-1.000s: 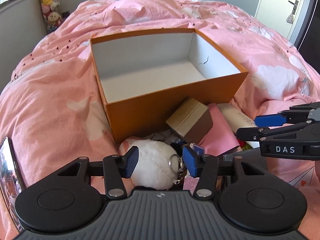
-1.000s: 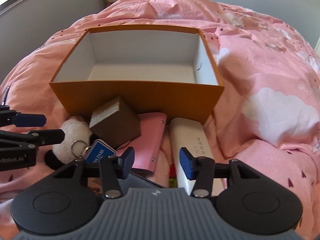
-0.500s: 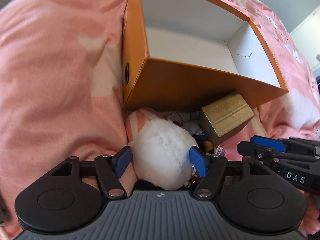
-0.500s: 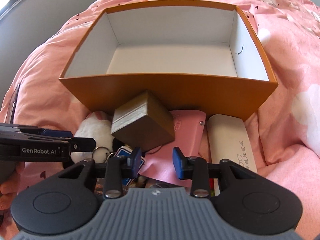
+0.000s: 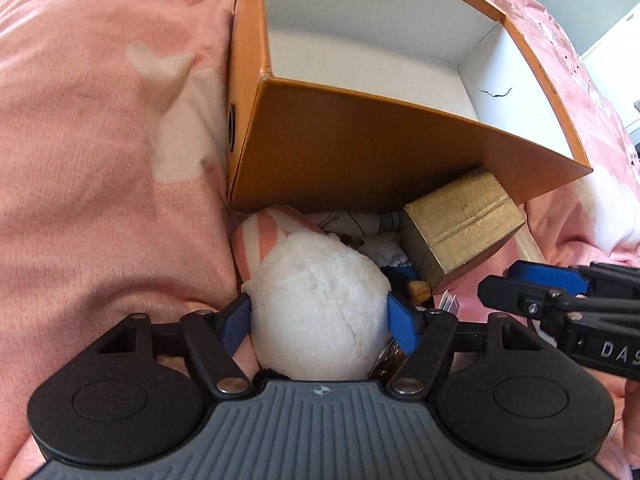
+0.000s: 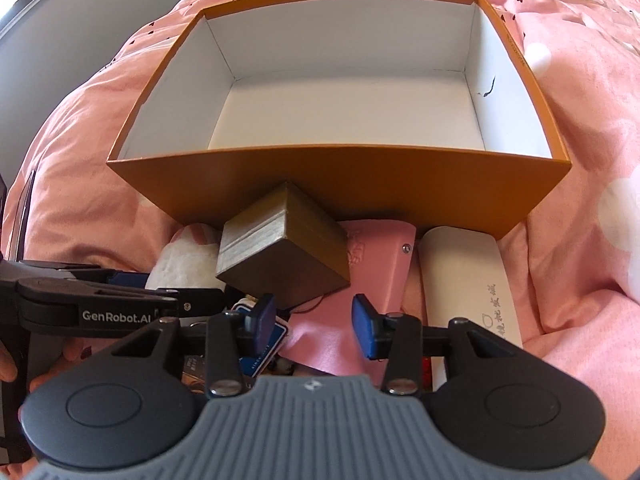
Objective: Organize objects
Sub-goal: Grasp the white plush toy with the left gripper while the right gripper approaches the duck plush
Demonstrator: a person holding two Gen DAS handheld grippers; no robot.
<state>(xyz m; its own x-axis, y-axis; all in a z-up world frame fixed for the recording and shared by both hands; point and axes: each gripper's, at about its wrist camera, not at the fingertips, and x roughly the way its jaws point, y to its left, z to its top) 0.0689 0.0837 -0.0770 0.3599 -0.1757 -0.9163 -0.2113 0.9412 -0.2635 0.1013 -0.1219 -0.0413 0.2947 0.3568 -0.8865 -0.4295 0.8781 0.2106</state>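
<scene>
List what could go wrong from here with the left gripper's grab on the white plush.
1. The left gripper pinches only the soft white plush; the fluffy body may compress and slip out on lifting.
2. A metal keyring hangs by the right finger and could snag neighbouring clutter.
3. The gold box leans on the orange box beside the plush; pulling the plush may topple it.

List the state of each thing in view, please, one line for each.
Orange box: open, empty.
White plush toy: between the pads, touching both.
Gold box: closed, tilted against the orange box.
Pink wallet: snapped shut.
Left hand-held gripper: shut on the toy.
Right hand-held gripper: open.
</scene>
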